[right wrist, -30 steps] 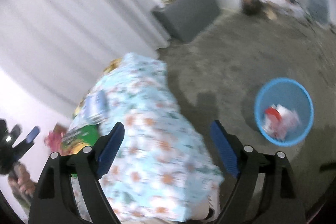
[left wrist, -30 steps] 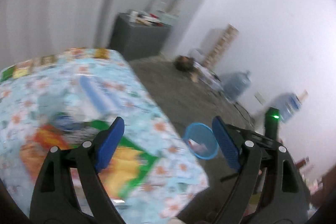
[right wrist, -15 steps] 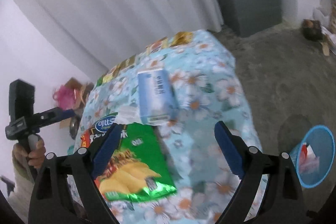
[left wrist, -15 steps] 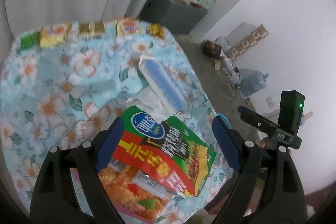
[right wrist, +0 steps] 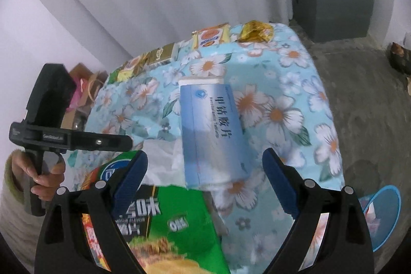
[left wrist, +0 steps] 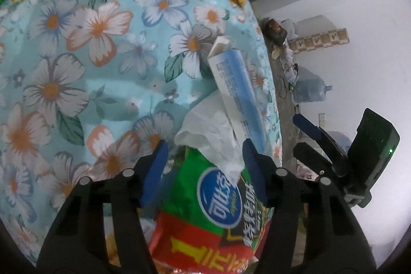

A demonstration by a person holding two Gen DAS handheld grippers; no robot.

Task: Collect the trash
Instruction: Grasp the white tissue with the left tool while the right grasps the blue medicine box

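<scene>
the left gripper (left wrist: 204, 166) hangs low over the near edge of the flowered tablecloth (left wrist: 77, 55), its blue pads spread with nothing between them, and the crumpled white tissue (left wrist: 213, 135) lies straight ahead at 12 o'clock, its lower tail reaching into the gap between the pads without being pinched. the tissue sits partly on the green and red chip bag (left wrist: 210, 212), which runs under the gripper toward 6 o'clock, and it touches the near end of the blue and white medicine box (left wrist: 235, 91). that box has its long axis running from about 11 o'clock far to 5 o'clock near in the left view, tilted a little as its near end rides up on the tissue. the right gripper (right wrist: 205, 179) is also spread and empty, and in its view the medicine box (right wrist: 210, 132) stands nearly at 12 o'clock, long axis pointing away from the pads, its near end between them. the blue trash basket (right wrist: 385, 212) shows at 4 o'clock on the floor beyond the table edge. by my reading the left side is nearer the tissue and the right side is nearer the box, so each has its own piece lined up; a straight push forward and a squeeze would likely do for either.
</scene>
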